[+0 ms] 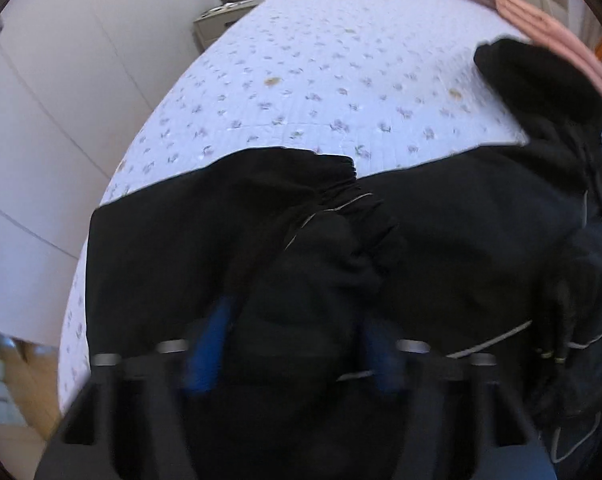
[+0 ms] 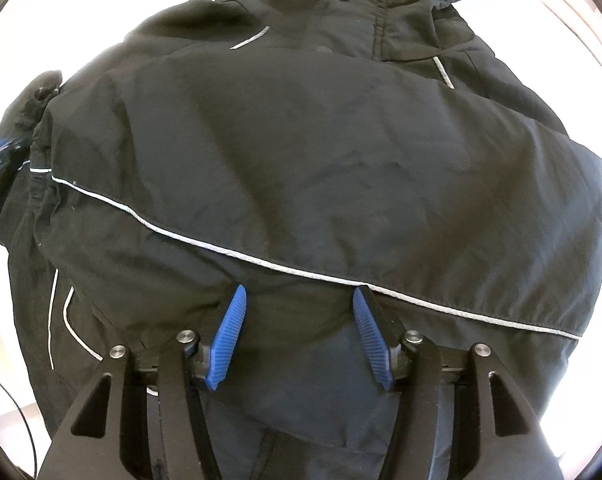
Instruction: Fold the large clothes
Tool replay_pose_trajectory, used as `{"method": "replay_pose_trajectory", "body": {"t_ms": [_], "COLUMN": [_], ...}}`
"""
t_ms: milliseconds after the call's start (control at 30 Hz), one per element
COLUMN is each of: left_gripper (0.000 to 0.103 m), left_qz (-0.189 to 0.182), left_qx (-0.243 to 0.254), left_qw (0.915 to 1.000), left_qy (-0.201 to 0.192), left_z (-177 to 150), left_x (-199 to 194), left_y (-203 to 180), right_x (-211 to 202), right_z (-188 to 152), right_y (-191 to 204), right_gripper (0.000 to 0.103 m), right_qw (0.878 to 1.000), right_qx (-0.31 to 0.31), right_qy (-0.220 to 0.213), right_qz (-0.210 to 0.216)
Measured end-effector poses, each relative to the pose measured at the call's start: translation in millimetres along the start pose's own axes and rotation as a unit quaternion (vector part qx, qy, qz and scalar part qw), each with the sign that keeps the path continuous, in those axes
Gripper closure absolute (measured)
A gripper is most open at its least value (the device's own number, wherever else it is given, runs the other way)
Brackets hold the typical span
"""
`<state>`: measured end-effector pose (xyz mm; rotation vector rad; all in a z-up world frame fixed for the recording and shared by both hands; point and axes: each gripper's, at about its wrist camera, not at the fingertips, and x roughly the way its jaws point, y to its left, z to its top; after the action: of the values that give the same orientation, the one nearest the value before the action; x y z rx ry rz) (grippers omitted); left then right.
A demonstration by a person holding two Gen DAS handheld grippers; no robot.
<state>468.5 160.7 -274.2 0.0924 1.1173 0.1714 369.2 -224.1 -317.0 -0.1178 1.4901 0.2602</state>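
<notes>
Lying across the near part of a floral bedspread (image 1: 301,60), the black jacket (image 1: 461,240) has its gathered sleeve cuff (image 1: 333,172) just ahead of the left gripper (image 1: 293,320), whose blue fingers stand apart with dark cloth between, not visibly pinched. Beyond the jacket's far edge the bedspread runs bare toward a pink folded cloth (image 1: 557,36). Pointing down over a sleeve folded across the chest, the right gripper (image 2: 299,300) is released, fingertips just short of the white piping (image 2: 221,248).

A bed (image 1: 301,60) covered in a pale quilted spread with small floral sprigs is bearing everything here. A black jacket (image 1: 461,220) with thin reflective piping is lying spread across its near part, and a folded pink cloth (image 1: 541,20) is resting near the far right edge.
</notes>
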Motion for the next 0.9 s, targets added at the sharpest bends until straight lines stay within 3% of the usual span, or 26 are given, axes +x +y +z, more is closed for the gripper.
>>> {"method": "replay_pose_trajectory", "body": {"t_ms": [67,233,367,500,633,700,800,900], "left_gripper": [0.083,0.086,0.086,0.086,0.086,0.083,0.068,0.066], "left_qz": [-0.018,-0.111,-0.198,-0.287,-0.314,-0.312,-0.290,-0.297], "left_qx": [-0.003,-0.004,0.019,0.059,0.079,0.082,0.084,0.080], "left_qw": [0.9998,0.9914,0.9746,0.9498,0.9427,0.9446,0.9531,0.9515], "left_qy": [-0.011,-0.068,-0.103,-0.108,-0.080,-0.062,-0.011,-0.003], "left_z": [4,10,5,-4,-17,-22,-33,-39], "left_x": [-15,-87,-139,-162,-133,-113,-73,-63], "left_y": [-6,-34,-76,-133,-194,-211,-232,-227], "right_x": [1,2,-1,-23,-50,-57,-56,-53], "right_z": [1,3,2,-5,-16,-22,-29,-33], "right_y": [0,-3,-10,-30,-57,-71,-86,-93], "right_gripper": [0.043,0.043,0.042,0.042,0.042,0.042,0.042,0.042], "right_qw": [1.000,1.000,1.000,0.995,0.990,0.989,0.989,0.986], "right_qx": [-0.001,0.000,0.012,0.051,0.086,0.101,0.111,0.120], "right_qy": [0.000,0.000,-0.004,-0.045,-0.083,-0.088,-0.081,-0.077], "right_qz": [0.002,0.007,0.021,0.075,0.069,0.063,0.062,0.086]}}
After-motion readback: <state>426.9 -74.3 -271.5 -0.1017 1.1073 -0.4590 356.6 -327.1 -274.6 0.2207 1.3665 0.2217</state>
